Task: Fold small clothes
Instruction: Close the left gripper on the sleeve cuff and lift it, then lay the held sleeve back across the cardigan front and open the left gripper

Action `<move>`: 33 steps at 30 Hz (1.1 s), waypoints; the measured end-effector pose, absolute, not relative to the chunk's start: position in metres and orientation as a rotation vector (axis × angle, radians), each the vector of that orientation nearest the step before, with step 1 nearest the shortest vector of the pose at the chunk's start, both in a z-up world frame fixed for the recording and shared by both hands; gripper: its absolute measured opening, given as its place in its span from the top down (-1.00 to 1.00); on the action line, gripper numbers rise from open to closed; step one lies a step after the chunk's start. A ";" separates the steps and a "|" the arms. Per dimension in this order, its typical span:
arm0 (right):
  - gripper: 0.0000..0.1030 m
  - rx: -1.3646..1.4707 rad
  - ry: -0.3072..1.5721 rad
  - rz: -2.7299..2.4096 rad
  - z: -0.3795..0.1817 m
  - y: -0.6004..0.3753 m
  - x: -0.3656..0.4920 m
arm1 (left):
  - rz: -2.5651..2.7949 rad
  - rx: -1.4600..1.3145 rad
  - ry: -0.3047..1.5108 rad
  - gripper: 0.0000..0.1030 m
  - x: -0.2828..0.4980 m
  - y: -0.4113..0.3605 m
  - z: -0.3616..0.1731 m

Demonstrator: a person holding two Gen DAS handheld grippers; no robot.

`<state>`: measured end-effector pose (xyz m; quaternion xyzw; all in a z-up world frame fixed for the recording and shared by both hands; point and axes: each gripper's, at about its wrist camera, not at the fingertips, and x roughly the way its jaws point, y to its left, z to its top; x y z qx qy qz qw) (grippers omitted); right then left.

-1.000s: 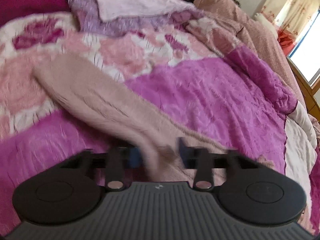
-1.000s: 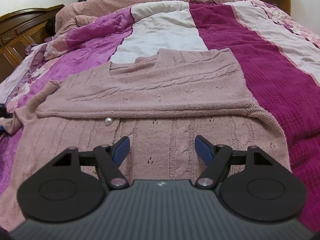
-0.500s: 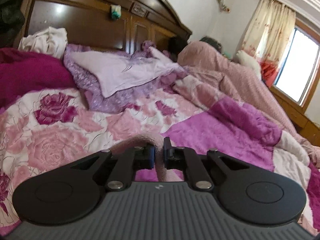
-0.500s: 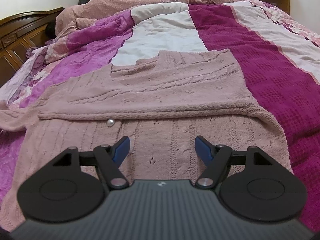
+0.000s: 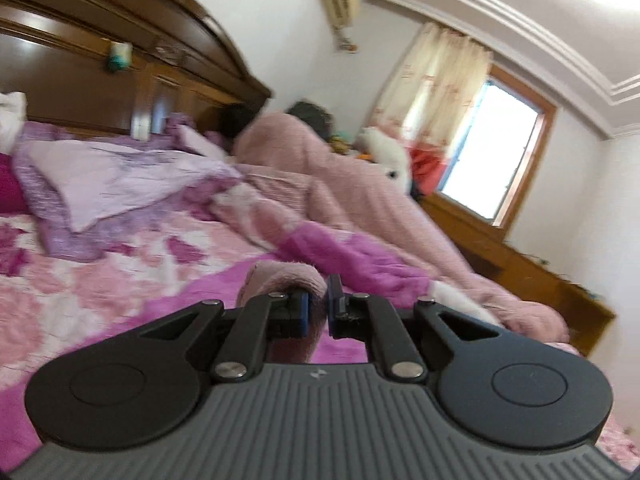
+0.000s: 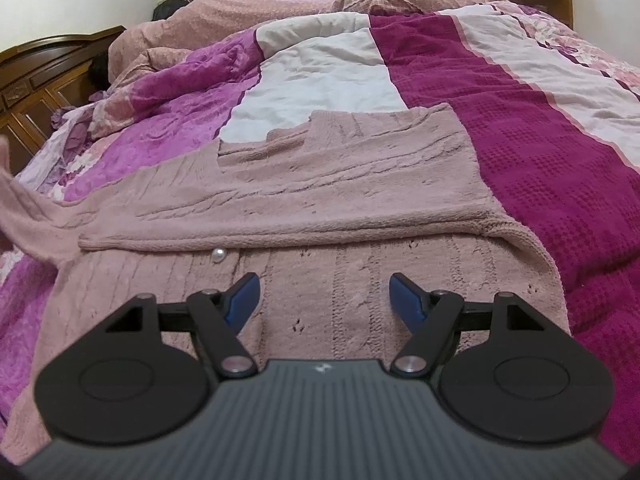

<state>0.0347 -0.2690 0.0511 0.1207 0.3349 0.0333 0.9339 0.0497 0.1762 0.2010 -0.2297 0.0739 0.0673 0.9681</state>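
While the left wrist view is tilted and blurred, it shows the left tool (image 5: 318, 314) clamped on the dusty-pink knit sleeve (image 5: 280, 280), whose cuff bulges above the blue pads (image 5: 305, 314) and is lifted over the floral quilt (image 5: 80, 280). Beyond lie a lilac pillow (image 5: 116, 180), a wooden headboard (image 5: 120, 40), a pink blanket heap (image 5: 340, 184) and a curtained window (image 5: 492, 152). In the right wrist view, the right tool (image 6: 324, 300) hangs with its fingers wide apart just above the pink cable-knit cardigan (image 6: 320, 200), which lies on the bed's magenta-and-white bedspread (image 6: 560, 160), one side folded across its middle. A pearl button (image 6: 218, 256) shows just below the folded edge, and the other sleeve stretches away to the left edge.
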 end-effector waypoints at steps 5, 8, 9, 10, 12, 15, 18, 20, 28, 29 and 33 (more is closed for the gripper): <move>-0.42 0.259 0.679 0.066 0.052 -0.273 0.034 | 0.008 -0.466 0.156 0.82 0.062 0.124 0.209; -0.42 0.269 0.674 0.060 0.052 -0.277 0.033 | -0.051 -0.447 0.189 0.82 0.072 0.091 0.206; -0.42 0.277 0.673 0.055 0.052 -0.279 0.033 | -0.070 -0.438 0.204 0.82 0.076 0.078 0.203; -0.42 0.283 0.672 0.051 0.052 -0.280 0.033 | -0.084 -0.429 0.216 0.82 0.079 0.067 0.200; -0.42 0.290 0.672 0.041 0.051 -0.283 0.033 | -0.112 -0.400 0.244 0.82 0.086 0.046 0.191; -0.42 0.301 0.672 0.029 0.049 -0.288 0.034 | -0.152 -0.359 0.290 0.82 0.095 0.014 0.177; -0.42 0.323 0.671 0.019 0.048 -0.294 0.034 | -0.191 -0.321 0.343 0.82 0.104 -0.013 0.157; -0.42 0.326 0.672 0.013 0.046 -0.297 0.034 | -0.212 -0.296 0.376 0.82 0.108 -0.026 0.142; -0.42 0.353 0.674 0.009 0.041 -0.302 0.034 | -0.265 -0.184 0.586 0.82 0.131 -0.061 0.074; -0.42 0.354 0.674 0.010 0.041 -0.302 0.034 | -0.260 -0.168 0.608 0.82 0.132 -0.064 0.069; -0.42 0.357 0.677 0.007 0.041 -0.302 0.034 | -0.261 -0.108 0.676 0.79 0.134 -0.075 0.054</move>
